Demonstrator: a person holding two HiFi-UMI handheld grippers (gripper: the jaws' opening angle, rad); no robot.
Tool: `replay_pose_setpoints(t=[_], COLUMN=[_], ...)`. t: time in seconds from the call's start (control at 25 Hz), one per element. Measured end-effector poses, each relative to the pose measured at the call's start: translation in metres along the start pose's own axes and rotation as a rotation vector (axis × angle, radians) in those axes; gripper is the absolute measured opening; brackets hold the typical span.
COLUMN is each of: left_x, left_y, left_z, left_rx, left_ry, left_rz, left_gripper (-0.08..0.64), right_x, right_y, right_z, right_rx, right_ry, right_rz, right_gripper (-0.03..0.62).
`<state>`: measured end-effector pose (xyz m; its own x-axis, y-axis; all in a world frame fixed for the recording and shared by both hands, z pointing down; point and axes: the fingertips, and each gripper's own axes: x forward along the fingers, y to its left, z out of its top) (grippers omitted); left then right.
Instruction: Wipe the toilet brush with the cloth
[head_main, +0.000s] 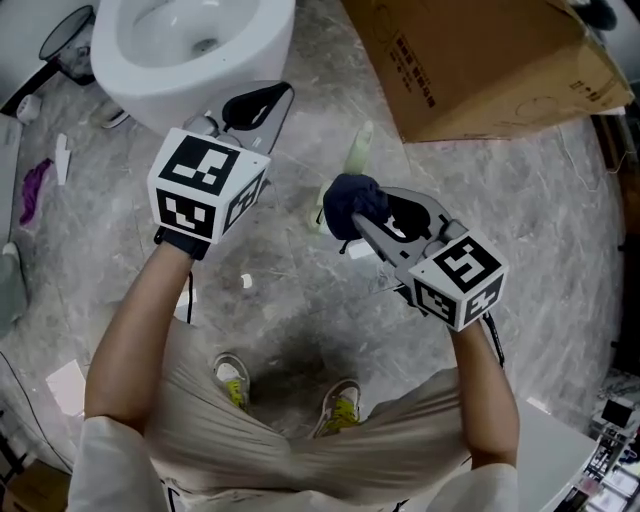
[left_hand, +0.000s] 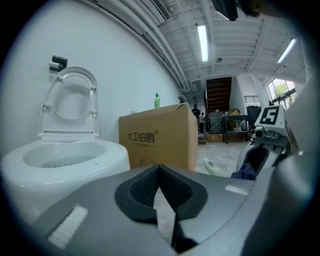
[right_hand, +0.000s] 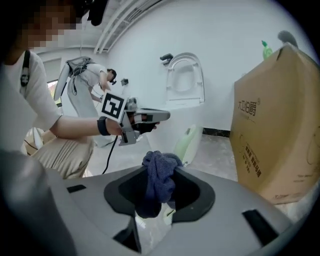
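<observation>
A dark blue cloth (head_main: 350, 200) is bunched between the jaws of my right gripper (head_main: 352, 222), which is shut on it, held above the floor. In the right gripper view the cloth (right_hand: 159, 182) sticks up out of the right gripper (right_hand: 161, 172). Beyond it a pale green elongated item (head_main: 356, 158), apparently the toilet brush in its case, lies on the floor (right_hand: 189, 142). My left gripper (head_main: 266, 98) is shut with nothing in it, pointing at the toilet's base; its pads meet at the tip (left_hand: 160, 169). The two grippers are apart.
A white toilet (head_main: 190, 45) with its seat (left_hand: 72, 102) up stands ahead on the left. A large cardboard box (head_main: 480, 60) stands ahead on the right, with a green bottle (left_hand: 157, 100) behind it. A purple item (head_main: 35, 190) and white scraps lie on the grey floor.
</observation>
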<state>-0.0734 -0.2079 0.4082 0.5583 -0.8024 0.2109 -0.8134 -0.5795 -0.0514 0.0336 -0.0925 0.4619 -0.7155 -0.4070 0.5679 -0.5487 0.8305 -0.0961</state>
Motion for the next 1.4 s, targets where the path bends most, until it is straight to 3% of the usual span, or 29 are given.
replay_pose_setpoints(t=[0.36,0.6,0.72,0.84,0.96,1.4], left_x=[-0.002,0.009,0.013,0.014,0.012,0.013], left_y=[0.003,0.003,-0.001,0.003,0.008,0.0], left_z=[0.015,0.007,0.014,0.016,0.019,0.025], left_rx=[-0.007,-0.058,-0.061,-0.091,-0.116,-0.046], left_ry=[-0.043,0.003,-0.01,-0.023,-0.033,-0.023], left_rz=[-0.015,-0.042,-0.056,-0.055,-0.049,-0.05], left_gripper=[-0.003,-0.003,-0.003,-0.003,-0.003,-0.003], right_x=[-0.042,-0.048,-0.036,-0.017,-0.003,0.027], right_y=[-0.034,-0.014,0.001,0.003,-0.001,-0.016], right_z=[0.059,0.073,0.057,0.035,0.018,-0.038], right_rx=[0.011,-0.028,-0.081,-0.032,-0.042,-0.053], right_ry=[-0.242,-0.359,-0.316,-0.257,-0.194,-0.034], right_rz=[-0.206,-0.156,-0.164,-0.156,-0.173,-0.23], right_gripper=[0.135,0.135,0.135,0.135,0.135,0.133])
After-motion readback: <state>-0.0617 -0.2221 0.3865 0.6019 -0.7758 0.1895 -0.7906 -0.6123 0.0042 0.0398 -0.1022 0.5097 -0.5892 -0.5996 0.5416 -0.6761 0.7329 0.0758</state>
